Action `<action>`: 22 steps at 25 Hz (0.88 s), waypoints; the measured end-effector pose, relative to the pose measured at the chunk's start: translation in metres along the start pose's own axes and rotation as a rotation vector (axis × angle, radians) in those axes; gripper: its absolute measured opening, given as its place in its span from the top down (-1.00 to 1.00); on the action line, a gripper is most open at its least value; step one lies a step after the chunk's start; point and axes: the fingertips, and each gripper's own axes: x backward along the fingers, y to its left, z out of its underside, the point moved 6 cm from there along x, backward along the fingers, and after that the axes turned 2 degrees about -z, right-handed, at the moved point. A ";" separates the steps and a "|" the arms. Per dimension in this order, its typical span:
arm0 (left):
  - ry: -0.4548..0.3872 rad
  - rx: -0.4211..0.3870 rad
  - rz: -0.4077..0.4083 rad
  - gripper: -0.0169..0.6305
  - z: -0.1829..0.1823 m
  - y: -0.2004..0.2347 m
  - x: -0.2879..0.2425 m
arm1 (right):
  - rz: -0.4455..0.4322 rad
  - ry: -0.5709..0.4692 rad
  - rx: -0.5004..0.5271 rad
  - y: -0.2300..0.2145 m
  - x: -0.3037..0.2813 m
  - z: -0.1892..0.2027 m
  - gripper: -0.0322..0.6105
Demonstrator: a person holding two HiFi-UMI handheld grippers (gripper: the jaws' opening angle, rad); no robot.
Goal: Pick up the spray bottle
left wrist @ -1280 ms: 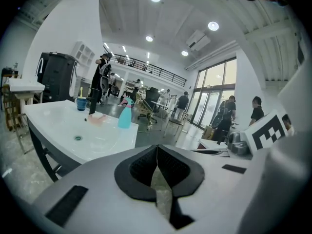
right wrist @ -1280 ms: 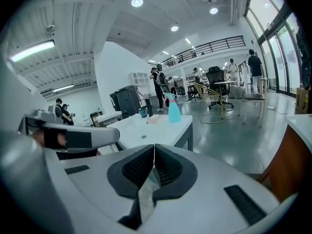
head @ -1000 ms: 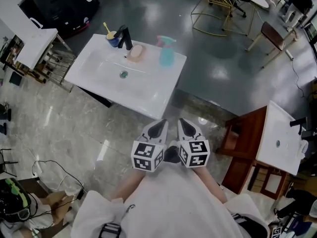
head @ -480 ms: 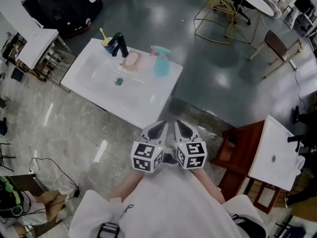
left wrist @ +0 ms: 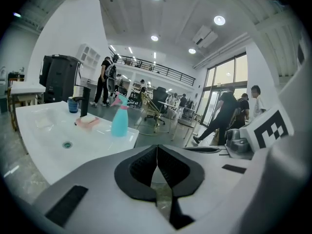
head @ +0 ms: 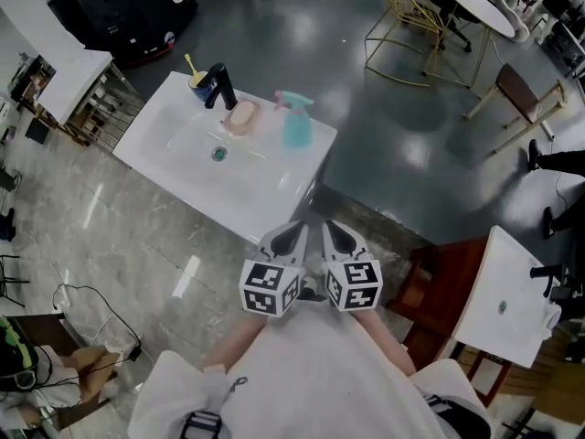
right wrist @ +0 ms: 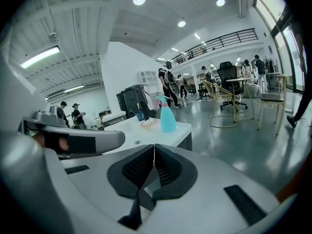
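White sink counter (head: pixel 245 188) — spray bottle (head: pixel 296 127) at corner; grey floor (head: pixel 393 99).

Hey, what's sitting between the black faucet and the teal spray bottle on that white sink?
A pink soap dish sits between the black faucet and the teal spray bottle, on the white sink's back edge. The head view shows it plainly.

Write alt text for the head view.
The left gripper and right gripper, both shut and empty, sit side by side short of a white sink; a teal spray bottle stands at its far edge beside pink soap.
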 end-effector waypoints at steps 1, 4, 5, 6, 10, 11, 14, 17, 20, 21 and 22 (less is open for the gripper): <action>-0.002 0.000 -0.002 0.86 0.000 0.000 -0.001 | -0.002 -0.002 0.000 -0.001 -0.001 0.000 0.81; -0.005 0.007 -0.013 0.86 0.001 0.001 -0.002 | -0.015 0.003 0.002 -0.002 -0.004 0.000 0.81; -0.005 0.012 -0.018 0.86 0.002 0.001 -0.002 | -0.025 0.010 0.006 -0.001 -0.005 0.001 0.81; -0.005 0.017 -0.023 0.86 0.004 0.001 -0.002 | -0.037 0.018 0.010 -0.001 -0.006 0.002 0.81; -0.012 0.024 -0.034 0.86 0.004 -0.001 -0.002 | -0.054 0.030 0.016 -0.001 -0.005 0.002 0.81; -0.014 0.022 -0.034 0.86 0.003 -0.001 -0.002 | -0.056 0.030 0.017 -0.001 -0.005 0.001 0.81; -0.016 0.017 -0.034 0.86 0.002 -0.003 -0.002 | -0.072 0.039 0.019 0.004 -0.006 0.003 0.81; -0.021 0.017 -0.033 0.86 0.001 -0.006 -0.002 | -0.093 0.035 0.025 0.006 -0.005 0.002 0.81; -0.022 0.015 -0.037 0.86 0.000 -0.006 -0.003 | -0.106 0.015 0.033 0.006 -0.007 -0.004 0.81; -0.023 0.015 -0.039 0.86 -0.001 -0.005 -0.004 | -0.108 0.008 0.033 0.005 -0.008 -0.007 0.81; -0.024 0.015 -0.041 0.86 -0.002 -0.004 -0.004 | -0.112 0.003 0.034 0.004 -0.010 -0.009 0.81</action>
